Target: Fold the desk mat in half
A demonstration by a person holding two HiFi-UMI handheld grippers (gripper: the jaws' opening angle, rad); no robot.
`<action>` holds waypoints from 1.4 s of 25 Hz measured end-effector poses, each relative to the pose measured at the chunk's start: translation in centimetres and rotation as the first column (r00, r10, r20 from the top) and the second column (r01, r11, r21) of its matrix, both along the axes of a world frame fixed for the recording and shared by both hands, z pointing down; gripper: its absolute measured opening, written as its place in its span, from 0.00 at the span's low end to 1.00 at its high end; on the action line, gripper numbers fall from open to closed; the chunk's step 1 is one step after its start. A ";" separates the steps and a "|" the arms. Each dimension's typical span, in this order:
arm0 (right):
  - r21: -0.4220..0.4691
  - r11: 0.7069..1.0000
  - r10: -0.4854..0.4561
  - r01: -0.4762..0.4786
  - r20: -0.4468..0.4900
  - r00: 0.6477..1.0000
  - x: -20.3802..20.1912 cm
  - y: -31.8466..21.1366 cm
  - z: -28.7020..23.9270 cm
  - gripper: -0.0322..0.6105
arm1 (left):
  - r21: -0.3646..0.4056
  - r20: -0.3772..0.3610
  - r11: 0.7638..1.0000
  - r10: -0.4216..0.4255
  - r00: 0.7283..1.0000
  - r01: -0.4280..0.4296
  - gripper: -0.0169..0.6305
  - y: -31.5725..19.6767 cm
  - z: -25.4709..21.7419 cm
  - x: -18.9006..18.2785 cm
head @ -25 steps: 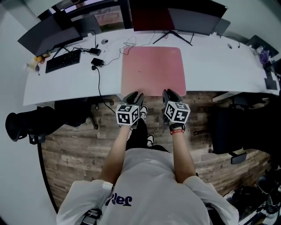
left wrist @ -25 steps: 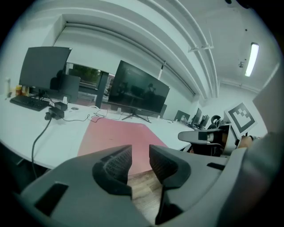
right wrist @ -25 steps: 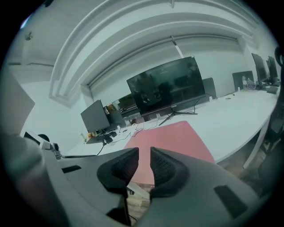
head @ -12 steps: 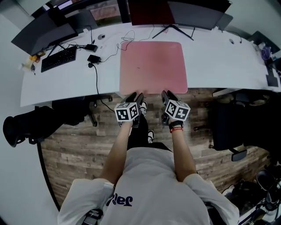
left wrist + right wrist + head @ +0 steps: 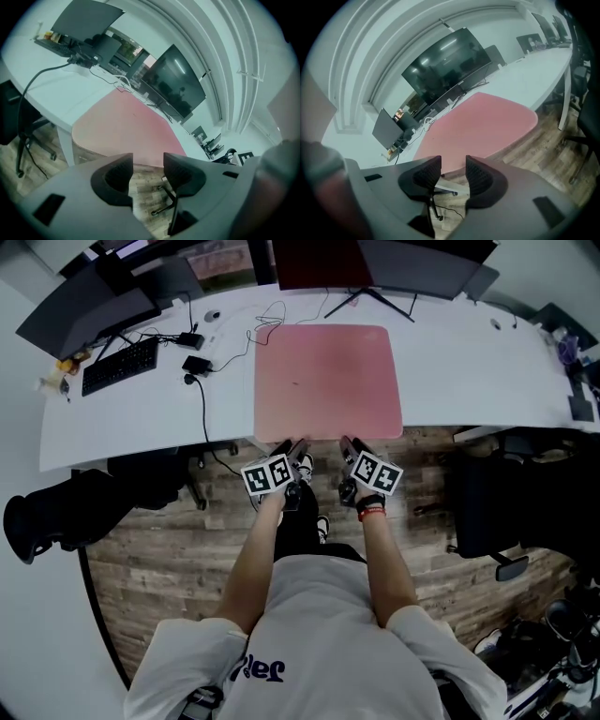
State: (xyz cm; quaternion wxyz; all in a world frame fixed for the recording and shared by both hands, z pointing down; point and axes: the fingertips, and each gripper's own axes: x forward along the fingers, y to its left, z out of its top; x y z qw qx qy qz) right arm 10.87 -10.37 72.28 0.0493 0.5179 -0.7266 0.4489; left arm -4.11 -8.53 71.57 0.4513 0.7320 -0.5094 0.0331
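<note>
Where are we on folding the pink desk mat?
Done: nothing yet. The desk mat lies flat and unfolded on the desk.
In hand: the left gripper and right gripper sit just short of the mat's near edge. Their jaws are open, have just been opening, and have nothing between them.
Left: grip that edge, carry it over to the far edge, release.

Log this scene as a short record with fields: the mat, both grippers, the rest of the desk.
mat: pink desk mat, flat and unfolded on the white desk, reaching its front edge
left gripper: jaws apart, just been opening, nothing between them, short of the mat's near edge
right gripper: jaws apart, just been opening, nothing between them, also short of the mat
other: keyboard and cable to the mat's left
fold: not begun
</note>
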 end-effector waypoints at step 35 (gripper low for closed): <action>-0.208 0.961 0.256 -0.183 0.417 0.872 -0.5 -1.5 3.9 0.12 | -0.274 -0.389 0.908 -0.407 0.826 0.319 0.09 -1.4 5.0 -2.6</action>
